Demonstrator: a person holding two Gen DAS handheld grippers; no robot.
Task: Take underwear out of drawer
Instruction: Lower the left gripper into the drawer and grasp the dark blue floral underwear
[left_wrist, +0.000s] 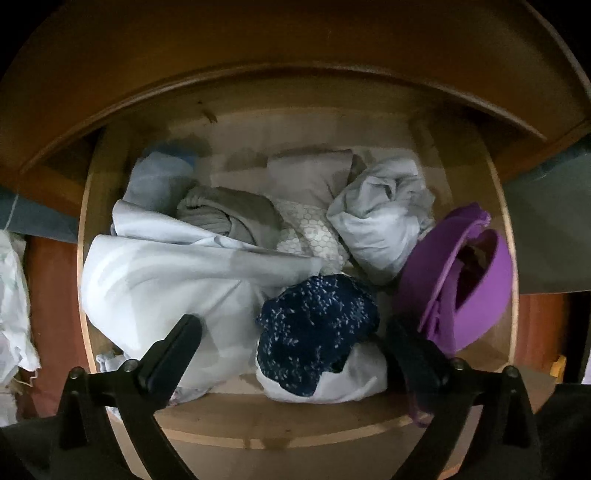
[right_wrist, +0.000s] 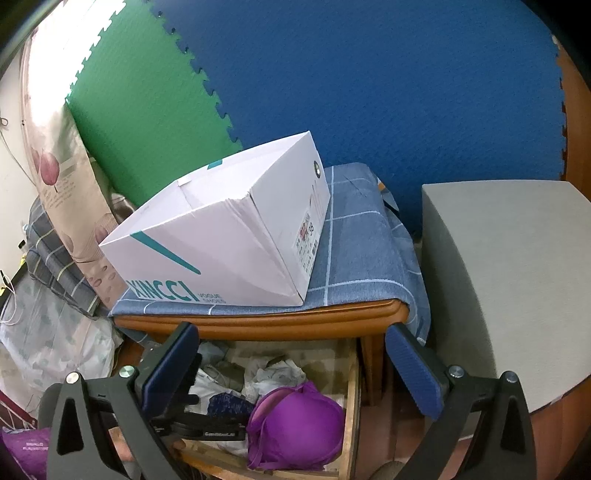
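**Open drawer, tongs apart**

The drawer (left_wrist: 110, 206) is standing open, holding crumpled pale cloths (left_wrist: 155, 273), a navy speckled piece of underwear (left_wrist: 317, 325) near the front and a purple bra (left_wrist: 461, 280) at one side. The left tongs (left_wrist: 291, 332) are hanging wide apart over the navy piece, gripping nothing. The right tongs (right_wrist: 291, 354) are gaping empty above the drawer. A shoebox (right_wrist: 221, 229) is sitting on the nightstand.

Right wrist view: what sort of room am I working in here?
Probably a bedroom corner: a wooden nightstand with its open drawer full of underwear, including a purple bra, a white shoe box on top, and folded bedding alongside.
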